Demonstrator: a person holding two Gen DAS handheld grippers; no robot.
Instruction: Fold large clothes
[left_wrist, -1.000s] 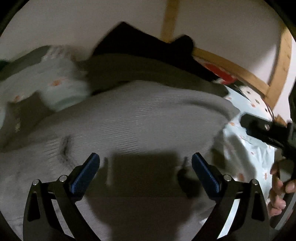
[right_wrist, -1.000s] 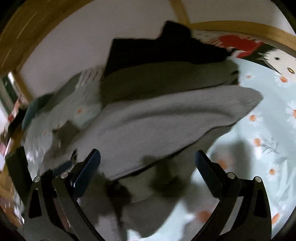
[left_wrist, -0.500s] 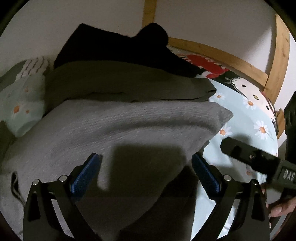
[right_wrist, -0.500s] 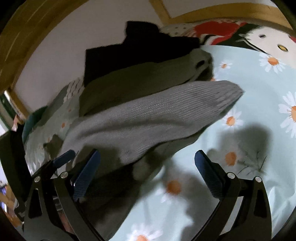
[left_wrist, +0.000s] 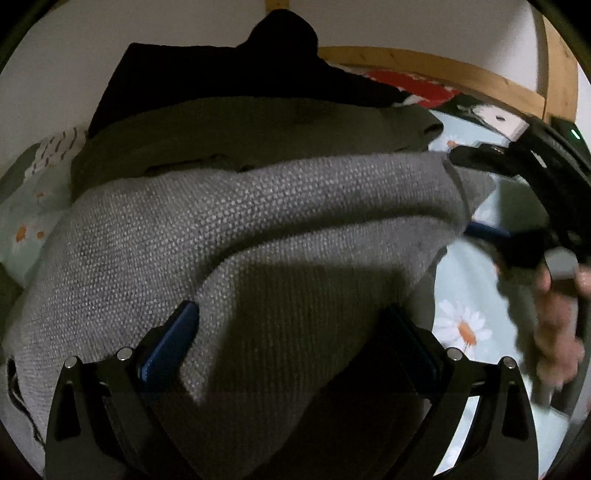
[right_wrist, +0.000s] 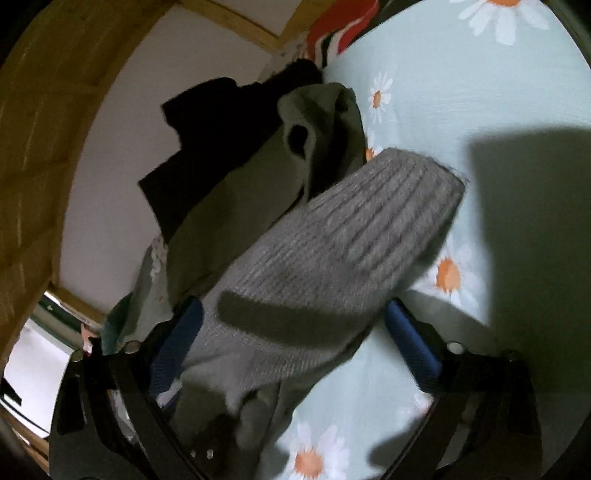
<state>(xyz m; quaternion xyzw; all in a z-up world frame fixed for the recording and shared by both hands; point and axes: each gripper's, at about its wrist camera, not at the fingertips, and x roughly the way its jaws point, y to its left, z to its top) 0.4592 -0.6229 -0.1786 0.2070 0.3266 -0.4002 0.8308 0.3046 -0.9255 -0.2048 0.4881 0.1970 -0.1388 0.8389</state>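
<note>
The left gripper (left_wrist: 291, 332) has its 2 blue-padded jaws spread wide, with a fold of the grey knit sweater (left_wrist: 258, 221) lying between them; the pads do not press the fabric from both sides, though the left pad sits against the knit edge. The right gripper (right_wrist: 295, 332) also stands wide, its jaws closing at this moment, with the ribbed end of the grey knit sweater (right_wrist: 332, 251) lying between the 2 pads; the left pad touches the cloth, and the right pad stands just clear of it. In the left wrist view, the right gripper (left_wrist: 480, 195) appears at the far right edge of the sweater, 1 finger above the cloth edge and 1 below it, with the person's right hand (left_wrist: 557, 325) blurred behind it. The sweater lies bunched on a pale green bedsheet (right_wrist: 461, 92) printed with white daisies. Directly behind the sweater lies an olive green garment (left_wrist: 258, 136), touching it, and behind that a black garment (left_wrist: 221, 77) is piled against the white wall (left_wrist: 92, 37). A red and black printed cloth (left_wrist: 413, 86) lies at the head of the bed beside a wooden frame (left_wrist: 443, 70). Shadows of both tools fall across the sweater and sheet.
</note>
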